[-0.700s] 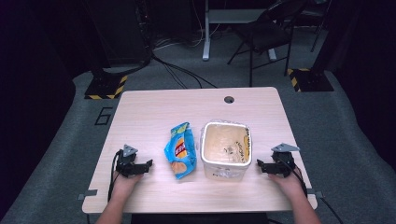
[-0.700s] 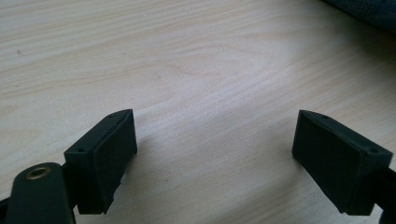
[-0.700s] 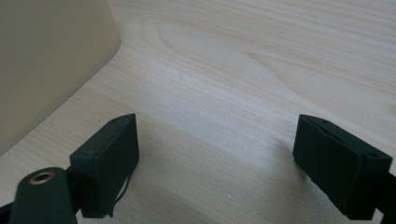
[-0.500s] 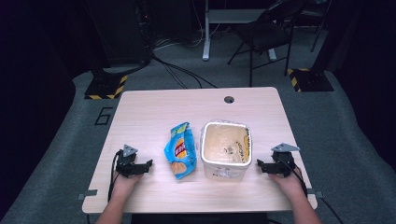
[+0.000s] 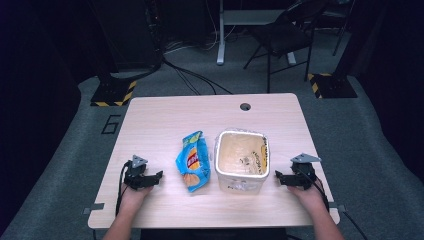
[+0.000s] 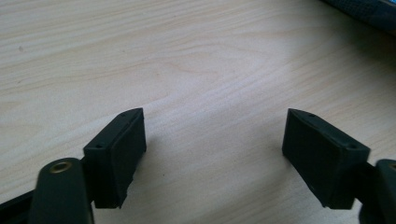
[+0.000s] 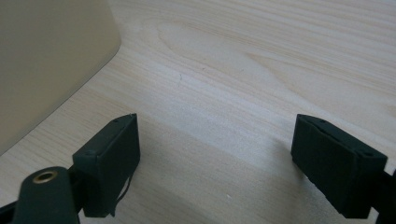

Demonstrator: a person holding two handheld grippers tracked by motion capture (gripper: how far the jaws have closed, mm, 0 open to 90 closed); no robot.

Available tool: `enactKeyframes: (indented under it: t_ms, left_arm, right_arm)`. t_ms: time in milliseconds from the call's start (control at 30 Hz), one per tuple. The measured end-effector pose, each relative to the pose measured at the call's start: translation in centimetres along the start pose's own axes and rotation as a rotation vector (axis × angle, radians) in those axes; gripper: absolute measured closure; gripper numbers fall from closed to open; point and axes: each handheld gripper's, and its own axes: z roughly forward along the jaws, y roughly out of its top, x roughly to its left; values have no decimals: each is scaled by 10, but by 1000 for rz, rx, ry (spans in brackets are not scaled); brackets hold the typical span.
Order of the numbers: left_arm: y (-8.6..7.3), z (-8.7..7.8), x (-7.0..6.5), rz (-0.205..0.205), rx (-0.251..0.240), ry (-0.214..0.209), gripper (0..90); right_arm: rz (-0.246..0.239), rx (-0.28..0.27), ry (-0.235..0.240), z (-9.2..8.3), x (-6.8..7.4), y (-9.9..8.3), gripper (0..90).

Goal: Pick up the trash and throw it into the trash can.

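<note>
Nothing moved — left tool (image 5: 159,175), right tool (image 5: 276,177) splayed

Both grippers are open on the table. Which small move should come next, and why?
Probably slide the left gripper toward the blue crinkled snack bag. Its jaws stand wide apart over bare wooden table, the bag lies just beside it, and the open beige plastic tub waits next to the bag.

We hold the left hand-held gripper (image 5: 157,176) low over the near left of the bench (image 5: 165,120), its jaws spread wide with nothing between them. Our right hand-held gripper (image 5: 278,178) sits low at the near right, jaws likewise wide apart and empty. Both point inward toward each other, and our forearms enter from the near edge.
</note>
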Motion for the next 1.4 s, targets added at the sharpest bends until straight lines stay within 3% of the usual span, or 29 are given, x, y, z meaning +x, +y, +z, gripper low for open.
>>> enactKeyframes:
  t_ms: [267,600,767,1200,1400]
  left_arm:
    - [7,-6,-6,-31,16,-33,302]
    - [27,-18,-21,40,40,-66,338]
    - [39,-22,-27,29,30,-77,352]
    - [76,-36,-45,49,-18,-94,377]
    - [90,-40,-51,68,-16,-112,393]
  right_arm:
    - [-1,0,1,0,0,0,151]
    - [-3,2,5,0,0,0,152]
    - [-6,1,5,0,0,0,152]
    - [-6,1,5,0,0,0,152]
    - [-6,1,5,0,0,0,152]
